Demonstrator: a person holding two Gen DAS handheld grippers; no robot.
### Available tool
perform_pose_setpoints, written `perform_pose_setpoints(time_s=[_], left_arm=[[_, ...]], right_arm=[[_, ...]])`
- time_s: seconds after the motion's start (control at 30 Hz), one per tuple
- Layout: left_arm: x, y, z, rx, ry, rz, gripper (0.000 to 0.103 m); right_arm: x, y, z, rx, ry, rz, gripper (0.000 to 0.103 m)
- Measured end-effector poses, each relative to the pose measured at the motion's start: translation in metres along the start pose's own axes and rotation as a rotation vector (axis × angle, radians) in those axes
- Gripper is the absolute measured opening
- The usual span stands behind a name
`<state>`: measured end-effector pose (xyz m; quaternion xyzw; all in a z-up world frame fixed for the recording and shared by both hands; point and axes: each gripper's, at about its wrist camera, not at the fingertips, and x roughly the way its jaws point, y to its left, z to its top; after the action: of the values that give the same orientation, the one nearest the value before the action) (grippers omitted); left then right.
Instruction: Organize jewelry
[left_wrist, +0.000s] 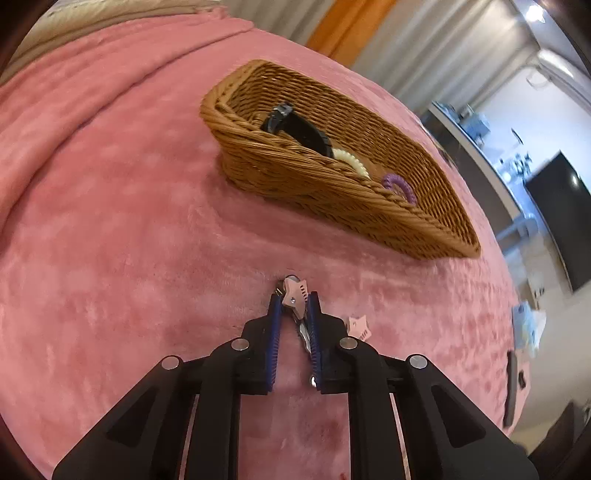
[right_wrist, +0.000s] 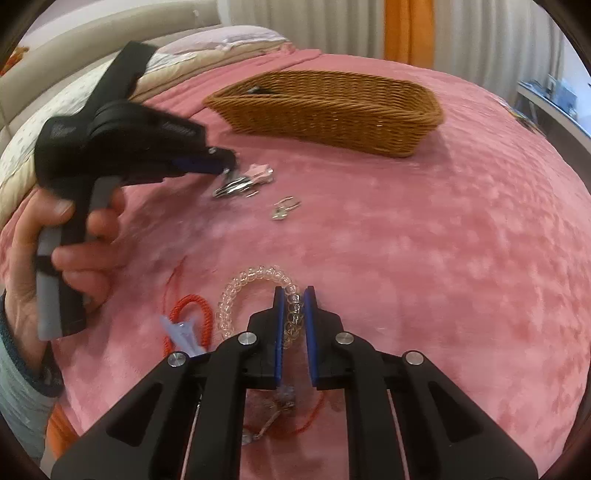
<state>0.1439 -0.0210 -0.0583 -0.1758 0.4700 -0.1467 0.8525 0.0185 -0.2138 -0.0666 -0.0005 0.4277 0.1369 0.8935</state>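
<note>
My left gripper (left_wrist: 294, 297) is shut on a pink star hair clip (left_wrist: 294, 294), just above the pink blanket; the right wrist view shows it too (right_wrist: 229, 168), with the clip (right_wrist: 255, 175). A second pink star clip (left_wrist: 357, 326) lies to its right. The wicker basket (left_wrist: 295, 173) ahead holds a black bangle (left_wrist: 295, 125), a cream hair tie (left_wrist: 351, 160) and a purple hair tie (left_wrist: 400, 186). My right gripper (right_wrist: 294, 293) is closed around a clear bead bracelet (right_wrist: 251, 277) lying on the blanket.
The basket also shows in the right wrist view (right_wrist: 332, 110). A small silver piece (right_wrist: 284, 208) lies mid-blanket. An orange cord (right_wrist: 192, 314) and a blue clip (right_wrist: 181, 328) lie left of my right gripper. A red cord (right_wrist: 310, 421) lies under it. The bed's edge is at the right.
</note>
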Motion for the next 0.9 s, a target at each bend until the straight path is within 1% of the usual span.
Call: perform_pose_setpoints(time_s=[0.1, 0.23, 0.33, 0.37, 0.5, 0.6, 0.67, 0.7, 0.73, 0.8, 0.87, 0.9], left_arm=[[-0.010, 0.004, 0.000, 0.047, 0.009, -0.013, 0.011], [-0.030, 0.018, -0.007, 0.105, 0.017, -0.007, 0.011], [-0.045, 0.031, -0.012, 0.129, 0.042, -0.027, 0.009], [-0.049, 0.036, -0.015, 0.143, 0.062, -0.047, 0.009], [-0.047, 0.036, -0.025, 0.208, 0.094, -0.053, 0.010], [-0.037, 0.031, -0.029, 0.222, 0.103, -0.055, 0.009], [-0.032, 0.026, -0.032, 0.232, 0.092, -0.045, 0.018], [-0.030, 0.022, -0.035, 0.243, 0.085, -0.051, 0.028], [-0.031, 0.020, -0.037, 0.245, 0.079, -0.056, 0.035], [-0.035, 0.017, -0.042, 0.251, 0.054, -0.046, 0.039], [-0.041, 0.014, -0.048, 0.264, 0.016, 0.011, 0.039], [-0.041, 0.013, -0.049, 0.273, 0.009, 0.032, 0.039]], right_arm=[[0.000, -0.013, 0.004, 0.061, -0.007, -0.021, 0.009], [0.002, -0.025, 0.013, 0.105, -0.011, -0.047, 0.009], [0.009, -0.031, 0.019, 0.132, -0.003, -0.062, 0.009], [0.010, -0.032, 0.019, 0.137, 0.000, -0.062, 0.009], [0.016, -0.030, 0.018, 0.132, -0.004, -0.073, 0.009], [0.016, -0.030, 0.016, 0.130, -0.014, -0.068, 0.009], [0.015, -0.034, 0.015, 0.141, -0.017, -0.049, 0.009], [0.014, -0.034, 0.014, 0.146, -0.019, -0.040, 0.009], [0.014, -0.037, 0.014, 0.153, -0.021, -0.024, 0.010], [0.012, -0.041, 0.012, 0.169, -0.029, 0.010, 0.011], [0.011, -0.043, 0.009, 0.179, -0.037, 0.033, 0.014], [0.010, -0.042, 0.009, 0.180, -0.039, 0.037, 0.014]])
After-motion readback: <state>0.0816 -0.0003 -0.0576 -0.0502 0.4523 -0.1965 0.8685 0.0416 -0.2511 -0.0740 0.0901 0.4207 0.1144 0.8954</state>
